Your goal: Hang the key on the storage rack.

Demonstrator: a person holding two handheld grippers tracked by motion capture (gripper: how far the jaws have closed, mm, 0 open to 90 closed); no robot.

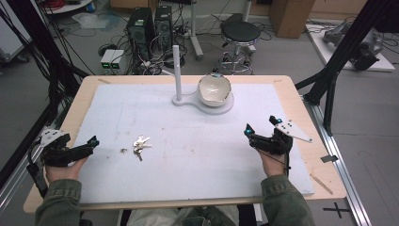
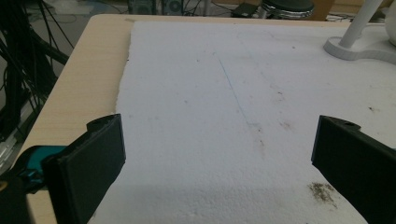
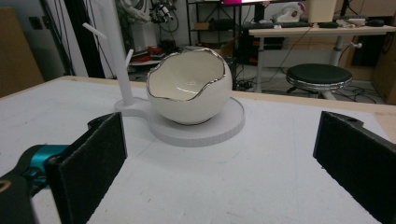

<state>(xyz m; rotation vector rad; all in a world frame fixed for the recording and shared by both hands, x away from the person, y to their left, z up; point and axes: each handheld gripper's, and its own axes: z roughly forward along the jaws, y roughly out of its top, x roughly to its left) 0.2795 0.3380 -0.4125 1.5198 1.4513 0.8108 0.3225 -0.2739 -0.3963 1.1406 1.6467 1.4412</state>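
**The keys lie closer to the left gripper**

The left gripper rests near the left edge of the white foam board, low on the table. Its jaws stand wide apart with nothing between them, as the left gripper view shows. It points toward the middle of the board.

Just past its tips, to the right, lies a small bunch of shiny silver keys. The keys lie flat on the board, left of its middle. A tiny dark bit sits on the board between the gripper and the keys.

The right gripper rests near the right edge of the board. Its jaws are wide apart too, and hold nothing. It is well apart from the keys.

Farther back, near the far edge, a white bowl shaped like a cracked eggshell sits on a round white stand with a thin post.

I think the left gripper is the one to reach for the keys, moving right.
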